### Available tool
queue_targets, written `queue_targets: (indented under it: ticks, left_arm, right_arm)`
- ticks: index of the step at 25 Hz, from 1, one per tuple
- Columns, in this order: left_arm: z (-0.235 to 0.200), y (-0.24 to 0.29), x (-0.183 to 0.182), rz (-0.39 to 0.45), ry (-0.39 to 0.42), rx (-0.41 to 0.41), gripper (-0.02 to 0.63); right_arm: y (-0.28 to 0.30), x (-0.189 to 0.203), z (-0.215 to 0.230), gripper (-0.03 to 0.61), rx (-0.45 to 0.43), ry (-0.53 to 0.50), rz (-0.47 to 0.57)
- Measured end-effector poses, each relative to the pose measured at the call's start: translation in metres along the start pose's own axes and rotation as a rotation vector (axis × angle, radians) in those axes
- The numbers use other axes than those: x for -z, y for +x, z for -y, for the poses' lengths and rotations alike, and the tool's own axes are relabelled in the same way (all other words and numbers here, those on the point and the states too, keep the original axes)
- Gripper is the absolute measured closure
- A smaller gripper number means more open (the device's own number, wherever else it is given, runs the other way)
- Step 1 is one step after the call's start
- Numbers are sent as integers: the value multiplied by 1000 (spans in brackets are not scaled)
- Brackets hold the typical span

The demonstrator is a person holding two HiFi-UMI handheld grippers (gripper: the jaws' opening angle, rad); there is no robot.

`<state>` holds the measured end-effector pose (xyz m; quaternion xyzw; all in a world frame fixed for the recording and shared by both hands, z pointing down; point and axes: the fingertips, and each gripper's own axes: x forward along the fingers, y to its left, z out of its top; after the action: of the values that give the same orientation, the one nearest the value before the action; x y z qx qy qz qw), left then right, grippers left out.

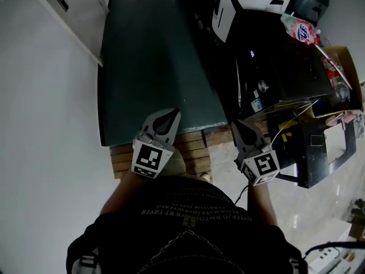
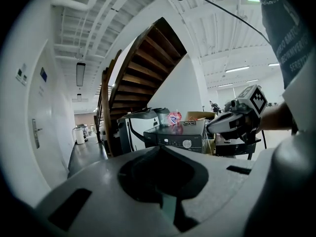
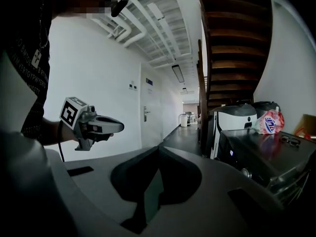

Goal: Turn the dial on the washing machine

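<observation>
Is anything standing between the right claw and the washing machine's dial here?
Nothing visible. The right claw, shut and empty, hangs short of the washing machine, with only open air between it and the dial.

My head camera looks steeply down onto my left gripper (image 1: 171,114), my right gripper (image 1: 236,124) and the washing machine (image 1: 285,73) beyond. Each gripper camera looks level along its own jaws. Both share the washing machine, some way off, and the staircase (image 2: 148,68).
</observation>
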<state>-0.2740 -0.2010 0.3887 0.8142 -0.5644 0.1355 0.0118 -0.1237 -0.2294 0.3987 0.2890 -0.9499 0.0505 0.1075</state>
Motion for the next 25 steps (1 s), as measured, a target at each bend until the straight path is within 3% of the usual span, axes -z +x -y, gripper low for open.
queue_targets:
  ticks: [6, 10, 19, 25]
  left_arm:
    - [-71, 21, -41, 16, 36, 148, 611]
    - [-91, 33, -68, 23, 88, 243, 611]
    - [-31, 86, -103, 87, 51, 426, 610]
    - [8, 128, -129, 93, 85, 478, 611]
  right_arm:
    - [59, -68, -7, 583, 108, 23, 2]
    - [63, -105, -10, 583, 187, 8, 5]
    - [11, -111, 28, 583, 356, 25, -6]
    - [-10, -101, 82, 583, 381, 66, 9]
